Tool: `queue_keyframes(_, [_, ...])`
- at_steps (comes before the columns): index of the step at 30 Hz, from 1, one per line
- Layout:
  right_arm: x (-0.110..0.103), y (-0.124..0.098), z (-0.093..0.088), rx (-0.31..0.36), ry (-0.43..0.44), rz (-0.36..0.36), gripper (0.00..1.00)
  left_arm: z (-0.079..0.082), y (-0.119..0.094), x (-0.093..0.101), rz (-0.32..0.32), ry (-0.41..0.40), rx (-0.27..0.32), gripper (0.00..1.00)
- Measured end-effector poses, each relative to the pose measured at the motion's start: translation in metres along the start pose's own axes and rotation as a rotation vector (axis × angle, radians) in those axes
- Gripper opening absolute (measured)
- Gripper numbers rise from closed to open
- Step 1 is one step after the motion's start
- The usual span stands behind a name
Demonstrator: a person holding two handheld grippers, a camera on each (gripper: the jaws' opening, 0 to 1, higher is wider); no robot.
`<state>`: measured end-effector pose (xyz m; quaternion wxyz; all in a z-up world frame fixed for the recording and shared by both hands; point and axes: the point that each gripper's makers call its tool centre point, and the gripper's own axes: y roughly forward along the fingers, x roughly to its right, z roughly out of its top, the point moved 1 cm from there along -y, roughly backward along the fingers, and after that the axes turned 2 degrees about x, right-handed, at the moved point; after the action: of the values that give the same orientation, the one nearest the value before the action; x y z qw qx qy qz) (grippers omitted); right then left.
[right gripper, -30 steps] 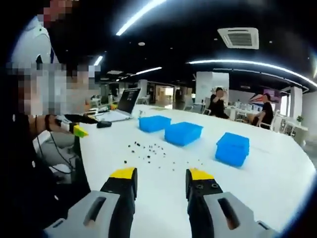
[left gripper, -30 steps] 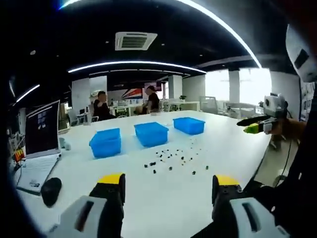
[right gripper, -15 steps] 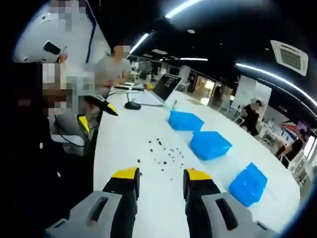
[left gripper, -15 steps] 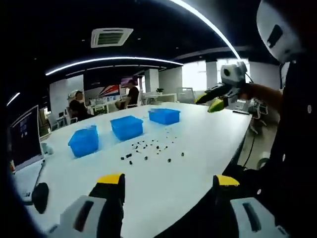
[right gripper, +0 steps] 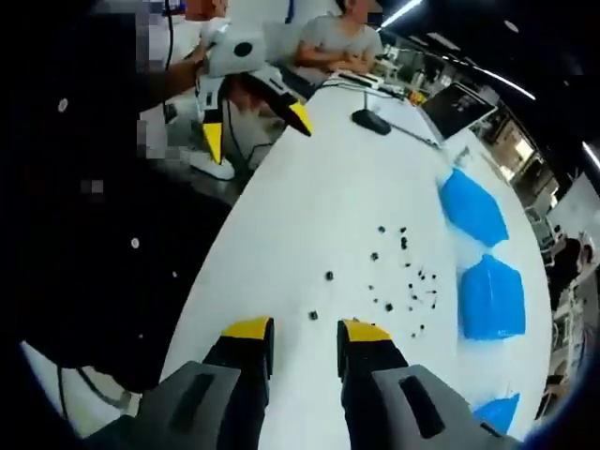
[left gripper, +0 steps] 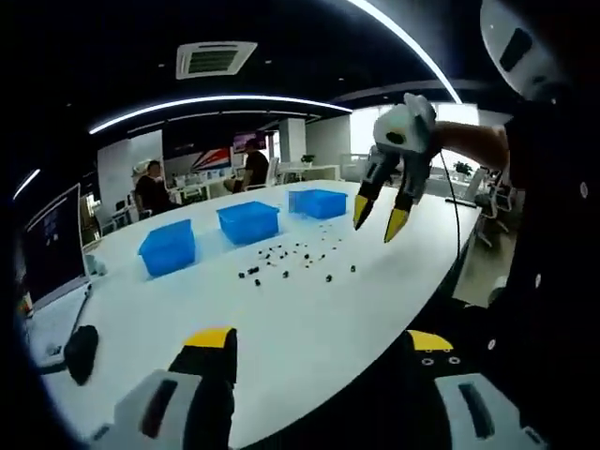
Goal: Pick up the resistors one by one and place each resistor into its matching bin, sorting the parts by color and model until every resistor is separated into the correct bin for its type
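Both tongs empty — left gripper [left gripper: 319,349] gaping, right gripper [right gripper: 307,330] parted — above scattered resistors [right gripper: 405,277].

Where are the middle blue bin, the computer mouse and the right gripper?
middle blue bin [left gripper: 248,221], left gripper view, front wall.
computer mouse [left gripper: 80,345], left gripper view, top of its body.
right gripper [left gripper: 379,216], left gripper view, midway between its yellow fingertips.

The left gripper view looks from low at the table's [left gripper: 309,328] near edge, across the white top toward three blue bins [left gripper: 248,221] and the scattered resistors [left gripper: 292,260] — all well away. The right gripper view looks from above and steeply down on the table [right gripper: 309,216], rolled sideways, with the resistors [right gripper: 403,277] nearer. Both views share bins [right gripper: 490,298], resistors and the laptop end.
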<state>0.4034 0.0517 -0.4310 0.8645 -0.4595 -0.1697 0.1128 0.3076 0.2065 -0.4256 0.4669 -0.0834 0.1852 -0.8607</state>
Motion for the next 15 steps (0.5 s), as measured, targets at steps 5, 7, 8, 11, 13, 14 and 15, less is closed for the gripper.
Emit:
queue_keyframes(5, [0.001, 0.023, -0.010, -0.062, -0.037, 0.062, 0.26, -0.006, -0.003, -0.002, 0.009, -0.010, -0.007, 0.72])
queue_keyframes(7, [0.002, 0.030, -0.012, -0.077, -0.039, 0.073, 0.26, -0.007, -0.003, -0.002, 0.007, -0.012, -0.007, 0.72])
queue_keyframes(8, [0.002, 0.032, -0.013, -0.088, -0.046, 0.081, 0.25, -0.007, -0.003, -0.003, 0.007, -0.011, -0.009, 0.72])
queue_keyframes(11, [0.002, 0.037, -0.013, -0.104, -0.053, 0.092, 0.23, -0.009, -0.003, -0.004, 0.007, -0.011, -0.011, 0.72])
queue_keyframes(13, [0.001, 0.038, -0.012, -0.108, -0.048, 0.104, 0.22, -0.009, -0.002, -0.005, 0.009, -0.022, -0.003, 0.72])
queue_keyframes(14, [0.001, 0.039, -0.012, -0.109, -0.044, 0.107, 0.22, -0.009, -0.002, -0.006, 0.010, -0.025, -0.001, 0.72])
queue_keyframes(15, [0.003, 0.039, -0.014, -0.112, -0.039, 0.109, 0.21, -0.009, -0.002, -0.006, 0.012, -0.028, -0.001, 0.72])
